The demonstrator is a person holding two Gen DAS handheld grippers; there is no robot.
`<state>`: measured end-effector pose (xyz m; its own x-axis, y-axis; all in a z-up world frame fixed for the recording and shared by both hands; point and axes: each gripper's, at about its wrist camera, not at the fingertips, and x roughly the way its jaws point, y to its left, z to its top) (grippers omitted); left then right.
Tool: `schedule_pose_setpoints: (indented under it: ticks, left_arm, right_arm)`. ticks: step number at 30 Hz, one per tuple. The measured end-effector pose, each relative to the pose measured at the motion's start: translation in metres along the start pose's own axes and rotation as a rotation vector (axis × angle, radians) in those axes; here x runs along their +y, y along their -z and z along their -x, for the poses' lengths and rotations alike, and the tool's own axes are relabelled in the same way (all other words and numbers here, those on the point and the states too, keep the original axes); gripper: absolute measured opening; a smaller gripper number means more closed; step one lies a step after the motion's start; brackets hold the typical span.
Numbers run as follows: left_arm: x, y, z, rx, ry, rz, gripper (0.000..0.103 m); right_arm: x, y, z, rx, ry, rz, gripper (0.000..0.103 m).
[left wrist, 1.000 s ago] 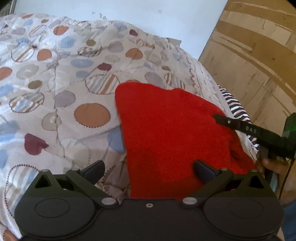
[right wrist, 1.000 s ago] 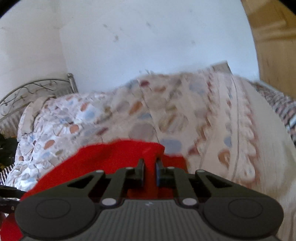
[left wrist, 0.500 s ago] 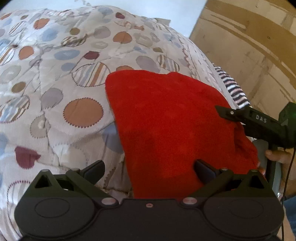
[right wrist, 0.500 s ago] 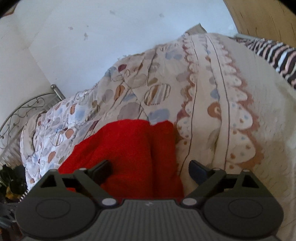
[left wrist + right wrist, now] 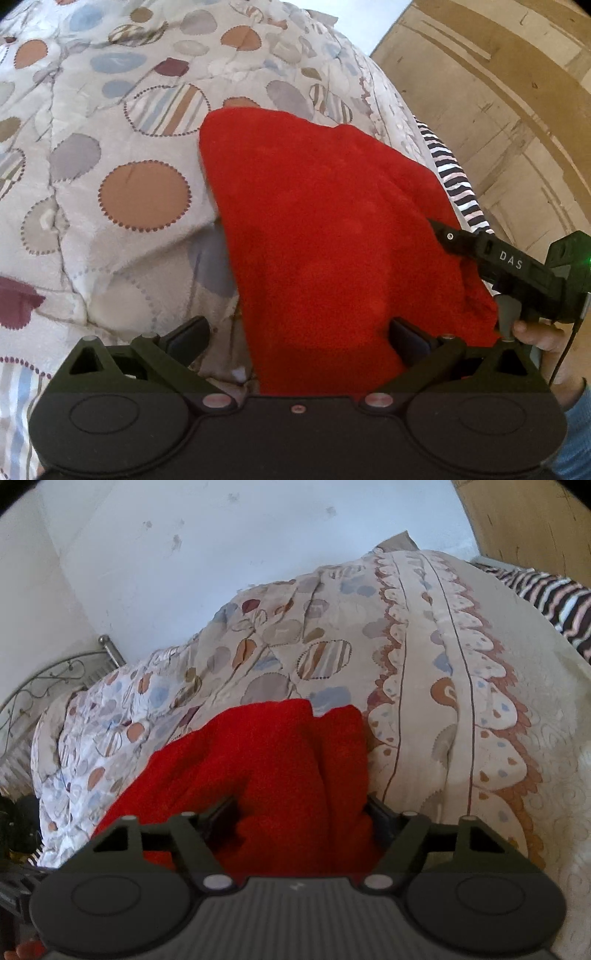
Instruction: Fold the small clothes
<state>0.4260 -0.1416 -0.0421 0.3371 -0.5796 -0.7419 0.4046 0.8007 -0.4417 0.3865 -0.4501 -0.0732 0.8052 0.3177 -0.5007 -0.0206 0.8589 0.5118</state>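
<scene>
lying lengthwise away from both wide-open hand-held grippers, left (image 5: 297, 341) and right (image 5: 303, 818), red cloth (image 5: 332, 236) on quilt (image 5: 110, 147)

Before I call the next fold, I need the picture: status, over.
Left claw open, right claw open, both over red cloth. Cloth lies on the patterned quilt, gripped by neither. Nothing in the way.
</scene>
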Motion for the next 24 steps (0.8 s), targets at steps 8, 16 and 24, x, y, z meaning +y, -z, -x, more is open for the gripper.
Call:
schedule_pose_setpoints:
  ticks: [8,16,24]
  left_arm:
    - [-0.015,0.0,0.002,0.0,0.023,0.011,0.066]
    - [-0.056,0.001,0.039,-0.055,-0.068,-0.138,0.043]
    - [-0.041,-0.02,0.103,-0.175,-0.209,-0.205,0.042]
  right_arm:
    - [0.029,0.015,0.014,-0.059,0.049,0.055,0.043]
    - [0.077,0.011,0.056,-0.187,-0.007,0.138,0.035]
    - [0.129,-0.011,0.053,-0.251,-0.117,0.158,0.032]
